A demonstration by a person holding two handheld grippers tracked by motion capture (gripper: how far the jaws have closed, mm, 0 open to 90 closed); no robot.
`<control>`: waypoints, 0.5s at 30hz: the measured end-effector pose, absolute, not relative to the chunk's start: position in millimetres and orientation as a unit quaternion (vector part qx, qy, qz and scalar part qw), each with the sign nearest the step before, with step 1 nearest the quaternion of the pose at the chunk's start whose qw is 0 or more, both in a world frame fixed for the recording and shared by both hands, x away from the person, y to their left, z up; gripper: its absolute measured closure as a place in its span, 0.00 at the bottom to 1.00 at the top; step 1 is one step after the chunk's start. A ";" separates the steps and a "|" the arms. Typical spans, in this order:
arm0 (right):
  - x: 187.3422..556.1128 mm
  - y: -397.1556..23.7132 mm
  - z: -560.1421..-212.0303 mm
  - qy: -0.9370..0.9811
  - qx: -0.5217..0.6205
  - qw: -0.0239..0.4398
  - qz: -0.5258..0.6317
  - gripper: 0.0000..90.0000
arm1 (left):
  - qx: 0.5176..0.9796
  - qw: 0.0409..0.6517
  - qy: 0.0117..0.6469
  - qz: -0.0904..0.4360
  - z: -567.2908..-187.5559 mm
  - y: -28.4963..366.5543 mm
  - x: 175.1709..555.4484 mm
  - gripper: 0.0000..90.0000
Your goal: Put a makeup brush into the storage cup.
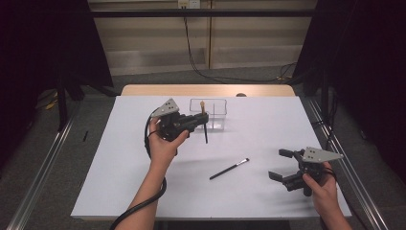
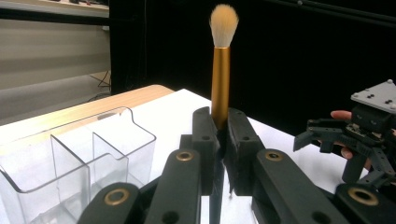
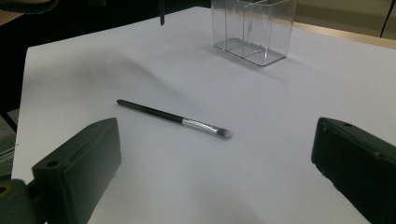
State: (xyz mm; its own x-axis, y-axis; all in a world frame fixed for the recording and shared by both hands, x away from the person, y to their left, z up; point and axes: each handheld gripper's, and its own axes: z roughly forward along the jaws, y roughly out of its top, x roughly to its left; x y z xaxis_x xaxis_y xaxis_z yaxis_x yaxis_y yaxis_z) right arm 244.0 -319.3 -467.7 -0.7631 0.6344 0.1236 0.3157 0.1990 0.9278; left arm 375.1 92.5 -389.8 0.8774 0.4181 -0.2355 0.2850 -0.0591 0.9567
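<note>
No readable writing or labels anywhere. Nearest, right gripper [image 1: 283, 165] held low over the table's [image 1: 268, 120] near right edge, hand [image 1: 321, 187] gripping it from behind, jaws spread wide and pointing left, nothing between them. Slim brush [image 3: 173, 119] lies flat on the white top just ahead of those jaws, between the two grippers, bristle end toward the right; not touched. Farther on, left hand [image 1: 164, 143] raised off the table, wrist bent, holding left gripper [image 1: 205, 119] level, jaws pointing right toward the box. Jaws pinching gold brush [image 2: 220, 79] by its handle, brush upright, bristles up, dark handle end hanging below. Farthest, clear box [image 1: 210, 112] with dividers, standing just behind the left jaws.
</note>
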 end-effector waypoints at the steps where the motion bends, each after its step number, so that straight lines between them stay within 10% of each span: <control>1: 243.3 -320.2 -468.3 0.761 0.312 0.145 0.550 0.01 | 0.726 0.641 0.243 0.052 -389.4 92.1 376.2 0.93; 15: 237.5 -326.6 -469.3 0.761 0.316 0.149 0.547 0.01 | 0.728 0.637 0.248 0.058 -382.4 89.3 397.4 0.93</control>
